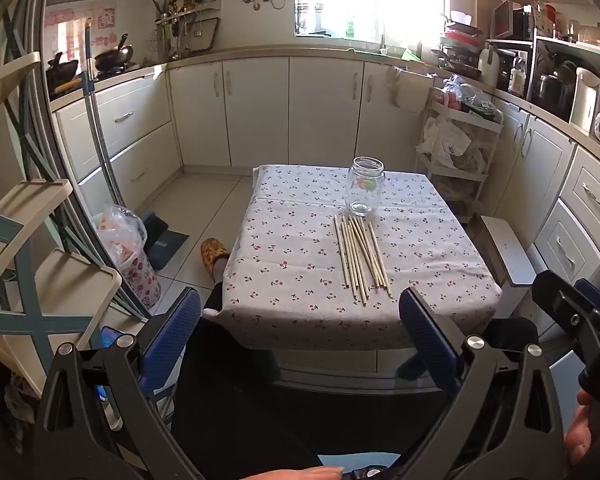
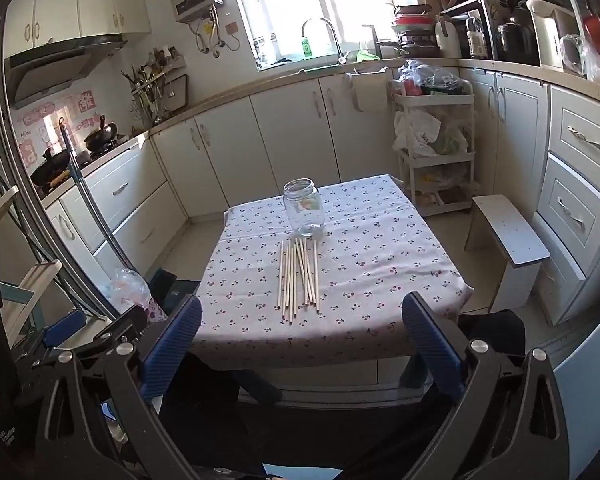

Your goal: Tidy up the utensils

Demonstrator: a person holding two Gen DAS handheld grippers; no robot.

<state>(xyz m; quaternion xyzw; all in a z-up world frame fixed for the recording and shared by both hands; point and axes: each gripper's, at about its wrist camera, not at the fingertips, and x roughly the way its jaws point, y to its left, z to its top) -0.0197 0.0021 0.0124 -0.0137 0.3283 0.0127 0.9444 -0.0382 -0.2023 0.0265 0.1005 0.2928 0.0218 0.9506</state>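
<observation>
Several wooden chopsticks (image 1: 362, 258) lie side by side on a small table with a cherry-print cloth (image 1: 292, 264). An empty clear glass jar (image 1: 365, 191) stands upright just behind them. The chopsticks (image 2: 299, 274), jar (image 2: 303, 207) and cloth (image 2: 380, 264) also show in the right wrist view. My left gripper (image 1: 300, 308) is open and empty, held back before the table's near edge. My right gripper (image 2: 302, 314) is open and empty, also before the near edge; it shows at the right edge of the left wrist view (image 1: 572, 312).
White kitchen cabinets (image 1: 256, 108) line the far wall. A white stool (image 2: 508, 240) and a storage cart (image 2: 436, 152) stand right of the table. A patterned bin with a plastic bag (image 1: 130, 248), a mop handle (image 1: 100, 132) and a shelf rack (image 1: 28, 208) are on the left.
</observation>
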